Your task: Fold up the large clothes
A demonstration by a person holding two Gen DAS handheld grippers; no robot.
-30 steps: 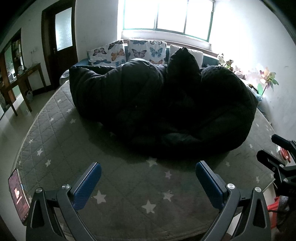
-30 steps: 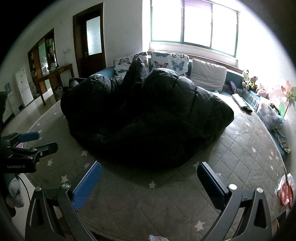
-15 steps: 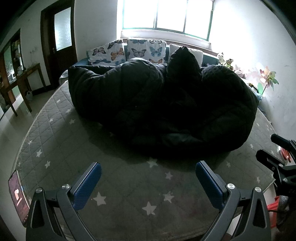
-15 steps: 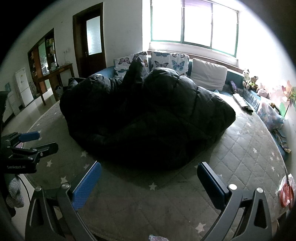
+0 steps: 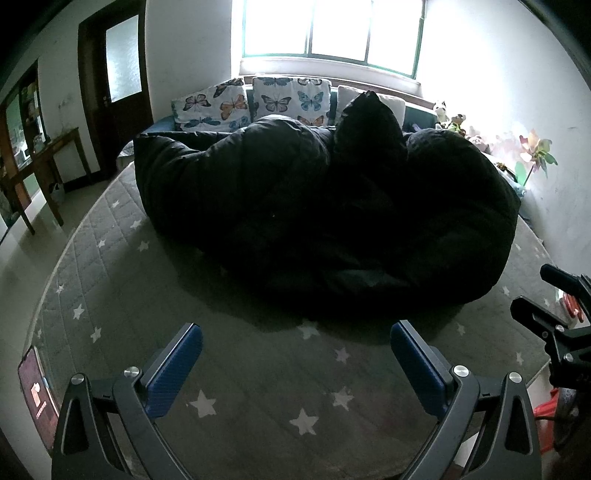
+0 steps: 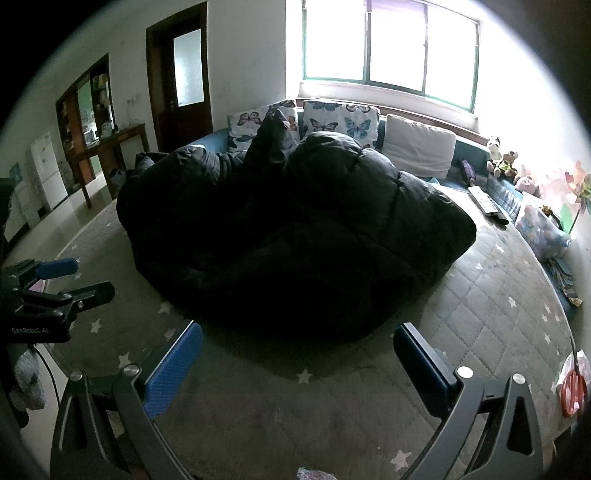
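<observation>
Black puffer coat (image 5: 325, 221) heaped in a bulky mound on the grey star-quilted bed (image 5: 258, 376), one dark part sticking up at the back of the heap, in front of the butterfly pillows (image 5: 255, 103) under the window (image 5: 328, 29). From the left wrist: left gripper (image 5: 293, 363) poised over bare quilt on the near side of the coat, jaws spread wide, nothing between the blue pads (image 5: 173, 373), tips well short of the fabric. Right gripper (image 5: 543, 299) showing at the right edge beside the coat, jaws likewise parted and empty. Phone (image 5: 35, 395) with a lit screen lying at the bed's near-left edge, well apart from the coat. From the right wrist: same coat (image 6: 295, 236) filling the middle of the bed (image 6: 498, 302), white pillow (image 6: 419, 149) just behind it. Right gripper (image 6: 297, 360) held over the quilt near the coat's front edge, jaws wide apart and holding nothing. Left gripper (image 6: 75, 280) visible left of the coat, empty, fingers apart. Red scissors (image 6: 572, 391) resting at the bed's right edge, far from the coat.
</observation>
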